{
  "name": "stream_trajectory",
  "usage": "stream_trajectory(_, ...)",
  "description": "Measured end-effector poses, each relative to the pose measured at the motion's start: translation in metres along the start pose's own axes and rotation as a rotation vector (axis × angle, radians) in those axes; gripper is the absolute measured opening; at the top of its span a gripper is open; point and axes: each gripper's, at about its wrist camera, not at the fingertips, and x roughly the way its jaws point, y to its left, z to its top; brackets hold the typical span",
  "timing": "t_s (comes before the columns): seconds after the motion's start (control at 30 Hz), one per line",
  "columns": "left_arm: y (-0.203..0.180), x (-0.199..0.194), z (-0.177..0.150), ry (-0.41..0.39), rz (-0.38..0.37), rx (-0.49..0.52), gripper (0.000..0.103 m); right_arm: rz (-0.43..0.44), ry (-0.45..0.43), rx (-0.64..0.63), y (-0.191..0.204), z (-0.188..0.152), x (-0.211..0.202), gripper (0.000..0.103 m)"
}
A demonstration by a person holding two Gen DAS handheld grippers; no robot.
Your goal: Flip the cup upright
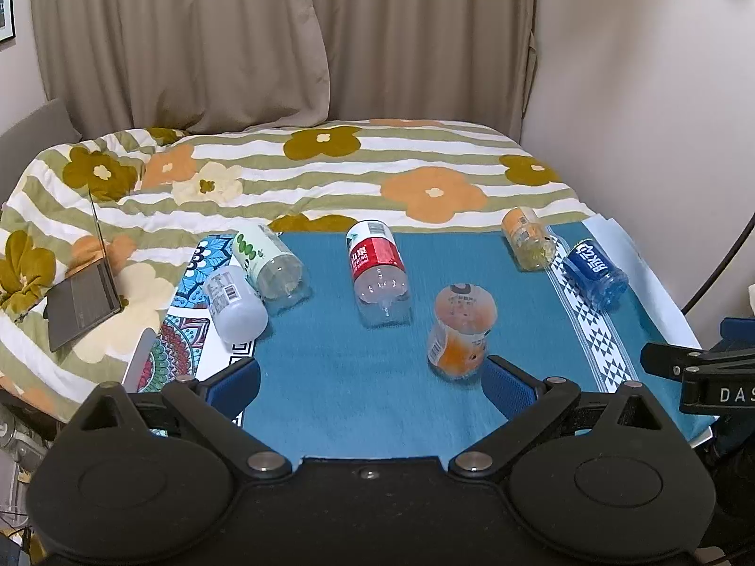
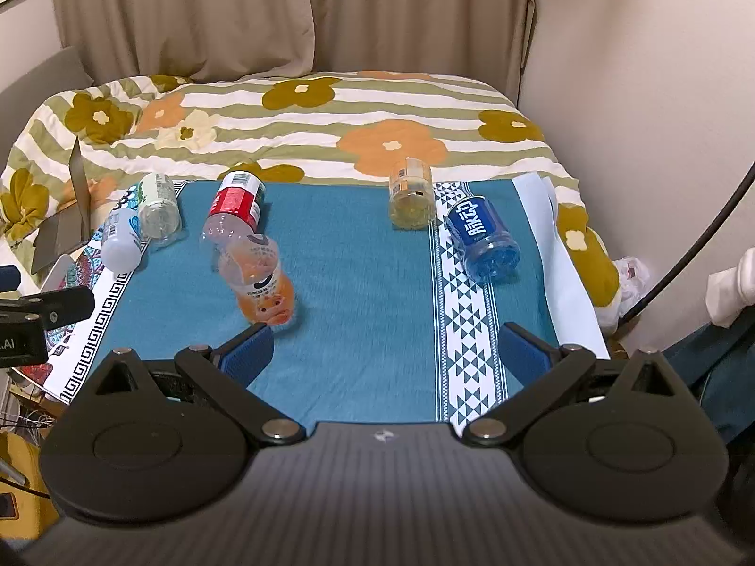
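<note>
Both grippers hang over a teal cloth (image 1: 330, 377) with their jaws spread wide and nothing between them. The left gripper (image 1: 373, 384) has its blue pads well apart, and the orange-labelled cup (image 1: 460, 337), a cut-off clear bottle, sits just ahead of its right-hand finger (image 1: 512, 389), close to that pad; whether they touch cannot be told. The cup looks blurred and tilted, and whether it rests on its mouth or its base is not clear. In the right wrist view the same cup (image 2: 264, 283) lies just ahead of the left-hand finger (image 2: 247, 351) of the right gripper (image 2: 387, 353), outside the gap. Further ahead of the left jaws lie the other cups on their sides: a red-labelled cup (image 1: 377, 266) straight ahead, a green-dotted cup (image 1: 271, 259) and a white cup (image 1: 233, 304) side by side ahead and to the left, an amber cup (image 1: 528, 238) and a blue cup (image 1: 594, 269) ahead and to the right, the blue one on the cloth's white patterned band. Beyond the cloth spreads a floral striped blanket (image 1: 330, 170), with a grey laptop (image 1: 80, 302) far out to the left of the left jaws, and curtains (image 1: 236, 37) behind.
</note>
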Motion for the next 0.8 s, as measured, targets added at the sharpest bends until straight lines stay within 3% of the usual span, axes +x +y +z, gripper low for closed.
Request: stream_trajectory(0.8,-0.0040,0.0049,0.0038,-0.025,0.029,0.035,0.102,-0.002,0.009,0.018,-0.0037,-0.0028,0.0047,0.103)
